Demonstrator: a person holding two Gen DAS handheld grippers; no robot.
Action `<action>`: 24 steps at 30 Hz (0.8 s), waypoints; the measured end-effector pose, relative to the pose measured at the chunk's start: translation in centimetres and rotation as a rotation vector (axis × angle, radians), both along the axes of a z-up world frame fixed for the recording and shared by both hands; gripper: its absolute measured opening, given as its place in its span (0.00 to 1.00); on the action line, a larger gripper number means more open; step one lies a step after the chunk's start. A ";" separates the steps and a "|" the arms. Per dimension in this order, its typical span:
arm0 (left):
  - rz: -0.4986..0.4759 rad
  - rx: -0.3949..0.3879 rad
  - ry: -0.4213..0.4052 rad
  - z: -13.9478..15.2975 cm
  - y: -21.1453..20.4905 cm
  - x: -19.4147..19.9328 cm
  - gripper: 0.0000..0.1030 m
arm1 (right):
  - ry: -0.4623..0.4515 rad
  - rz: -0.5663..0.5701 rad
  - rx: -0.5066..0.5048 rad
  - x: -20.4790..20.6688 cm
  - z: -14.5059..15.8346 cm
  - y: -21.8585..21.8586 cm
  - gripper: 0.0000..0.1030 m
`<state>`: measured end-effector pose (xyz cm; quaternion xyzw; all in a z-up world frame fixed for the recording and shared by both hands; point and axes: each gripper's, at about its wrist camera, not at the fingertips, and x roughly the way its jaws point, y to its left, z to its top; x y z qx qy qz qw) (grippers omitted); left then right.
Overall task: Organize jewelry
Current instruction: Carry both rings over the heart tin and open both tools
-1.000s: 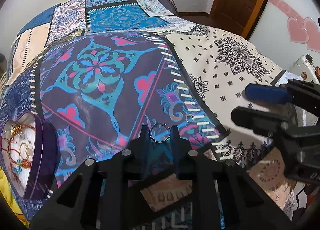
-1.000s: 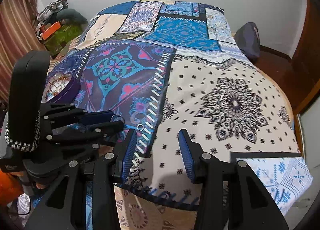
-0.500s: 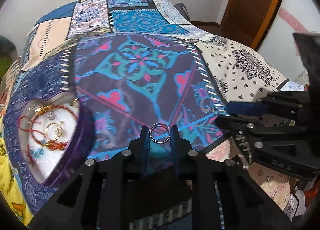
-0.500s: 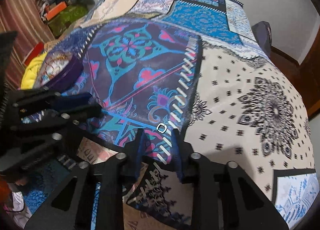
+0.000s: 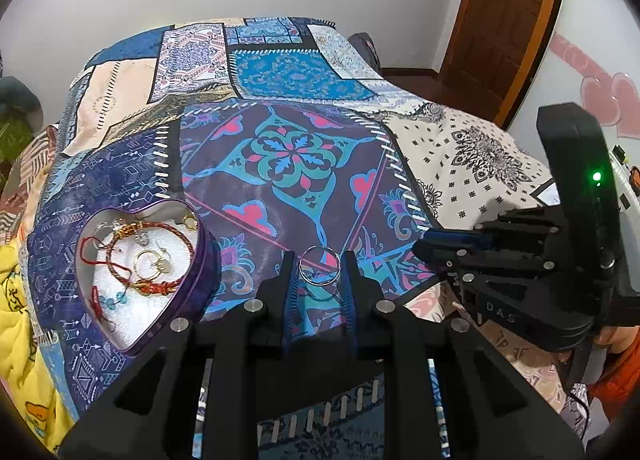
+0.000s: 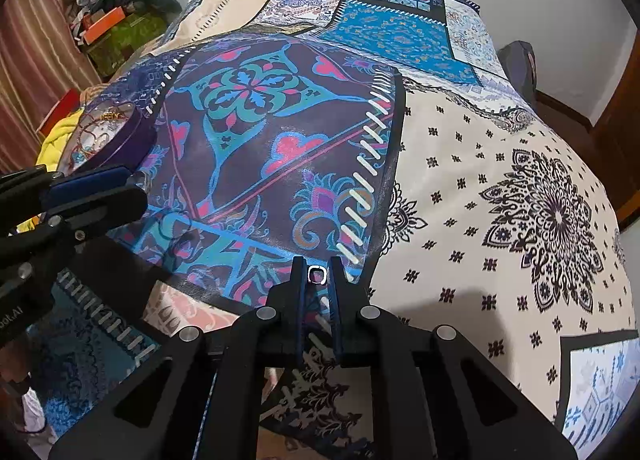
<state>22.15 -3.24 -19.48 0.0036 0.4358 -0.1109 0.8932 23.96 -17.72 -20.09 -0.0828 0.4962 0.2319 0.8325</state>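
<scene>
My left gripper (image 5: 319, 266) is shut on a silver ring (image 5: 319, 283) and holds it above the patterned bedspread. A purple heart-shaped tin (image 5: 192, 284), open, lies to its left and holds red cord bracelets, gold hoops and small beads; it also shows in the right wrist view (image 6: 120, 143). My right gripper (image 6: 317, 272) is shut on a small squarish silver ring (image 6: 316, 275) just above the bedspread near its front edge. In the left wrist view the right gripper (image 5: 444, 246) is to the right, fingers pointing left.
The patchwork bedspread (image 5: 288, 163) covers the whole bed. A yellow blanket (image 5: 16, 324) lies at the left edge. A wooden door (image 5: 504, 19) stands at the back right. Boxes and clothes (image 6: 116, 23) are piled at the far left.
My right gripper closed on the small squarish ring and lifted it. My left gripper, still holding its ring, swung left so the heart tin is nearer.
</scene>
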 end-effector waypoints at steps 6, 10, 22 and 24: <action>0.023 -0.011 -0.031 1.6 1.0 -1.0 0.19 | -0.047 0.003 0.023 -0.9 2.2 0.3 0.09; 0.049 -0.015 -0.063 3.1 2.0 -1.6 0.19 | -0.102 0.008 0.053 -1.3 4.7 0.7 0.09; 0.147 -0.040 -0.189 8.0 6.8 -3.7 0.19 | -0.285 0.111 0.171 -3.0 12.1 6.0 0.09; 0.160 -0.038 -0.205 8.6 7.6 -4.1 0.19 | -0.292 0.131 0.186 -3.1 12.4 6.9 0.09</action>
